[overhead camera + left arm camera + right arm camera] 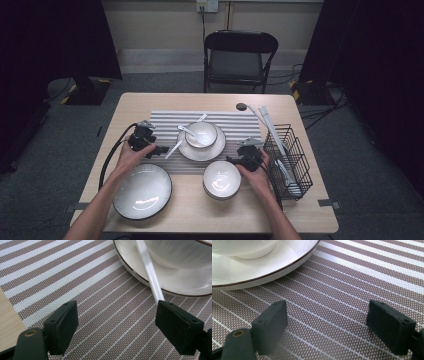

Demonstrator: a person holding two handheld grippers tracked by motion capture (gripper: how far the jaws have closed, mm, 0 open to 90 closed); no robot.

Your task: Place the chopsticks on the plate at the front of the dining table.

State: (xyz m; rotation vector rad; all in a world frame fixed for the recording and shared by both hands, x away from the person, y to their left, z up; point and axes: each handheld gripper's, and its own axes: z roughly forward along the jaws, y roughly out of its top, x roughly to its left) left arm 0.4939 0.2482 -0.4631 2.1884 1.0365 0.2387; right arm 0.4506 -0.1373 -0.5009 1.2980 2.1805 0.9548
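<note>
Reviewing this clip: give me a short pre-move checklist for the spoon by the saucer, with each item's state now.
1. Left gripper jaws open, nothing between them: ok.
2. Long white spoon released; handle leans on the saucer rim, its end reaching the striped placemat beside one jaw: ok.
3. Whether that jaw touches the handle's end: cannot tell.
4. Right gripper open over the placemat, holding nothing: ok.
5. Small bowl seated on the saucer, a spoon in it: ok.
6. Large plate and near bowl apart from both grippers: ok.
</note>
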